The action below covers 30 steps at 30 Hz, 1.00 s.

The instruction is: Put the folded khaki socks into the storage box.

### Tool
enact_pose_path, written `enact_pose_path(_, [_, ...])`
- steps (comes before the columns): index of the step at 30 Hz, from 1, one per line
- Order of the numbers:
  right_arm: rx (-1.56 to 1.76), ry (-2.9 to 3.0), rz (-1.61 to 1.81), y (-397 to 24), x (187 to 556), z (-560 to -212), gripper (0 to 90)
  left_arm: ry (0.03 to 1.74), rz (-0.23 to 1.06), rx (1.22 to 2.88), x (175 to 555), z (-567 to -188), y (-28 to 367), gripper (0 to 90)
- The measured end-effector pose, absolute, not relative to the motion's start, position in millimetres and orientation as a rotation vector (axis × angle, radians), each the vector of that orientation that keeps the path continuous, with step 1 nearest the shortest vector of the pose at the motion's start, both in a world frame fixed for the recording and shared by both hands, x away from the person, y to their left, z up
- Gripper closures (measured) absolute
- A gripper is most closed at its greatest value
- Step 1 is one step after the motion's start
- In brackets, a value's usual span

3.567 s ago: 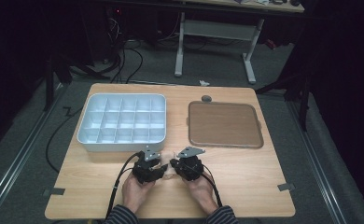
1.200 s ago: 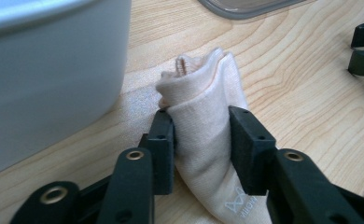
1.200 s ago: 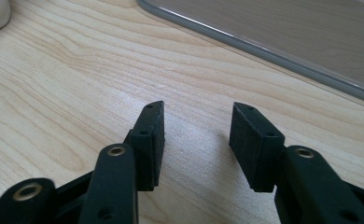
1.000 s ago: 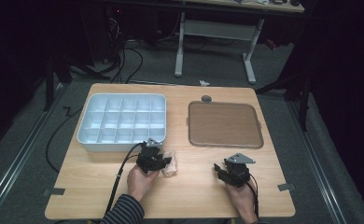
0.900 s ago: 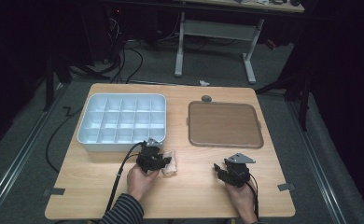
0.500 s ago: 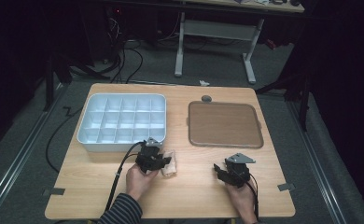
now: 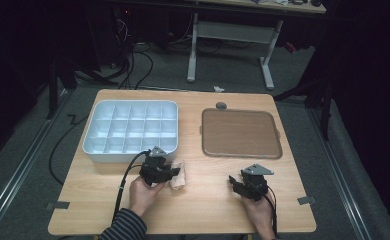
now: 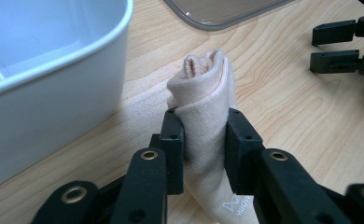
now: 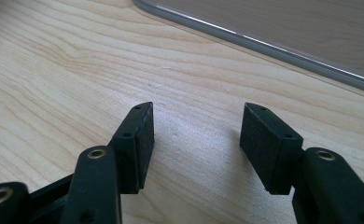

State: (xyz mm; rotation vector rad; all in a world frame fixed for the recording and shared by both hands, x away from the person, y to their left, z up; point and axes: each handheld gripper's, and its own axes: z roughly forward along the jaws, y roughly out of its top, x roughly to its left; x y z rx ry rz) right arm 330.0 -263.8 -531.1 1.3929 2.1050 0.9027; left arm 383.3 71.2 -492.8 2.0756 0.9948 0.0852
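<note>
Grippers at a wooden table (image 7: pixel 208 200), one gripping a rolled cloth (image 8: pixel 203 116).

Left gripper (image 8: pixel 203 140) pinched the beige cloth between its jaws, which had just been closing on it; the roll lay on the table just beside a white divided bin (image 7: pixel 130 131). Right gripper (image 9: pixel 194 140) rested apart near a brown tray (image 7: pixel 240 132), jaws spread, having just been opening with nothing between them.

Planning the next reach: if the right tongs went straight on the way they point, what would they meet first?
Probably the rim of the flat brown tray; the open right tongs have bare wooden table until then.
</note>
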Motion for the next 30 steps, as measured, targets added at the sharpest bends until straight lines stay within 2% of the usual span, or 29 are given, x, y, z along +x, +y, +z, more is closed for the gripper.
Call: enact_pose_path(30, [1.395,2.106,0.908,-264,330,-531,44.7,1.063,0.12,1.987,378,-475,121,71.9])
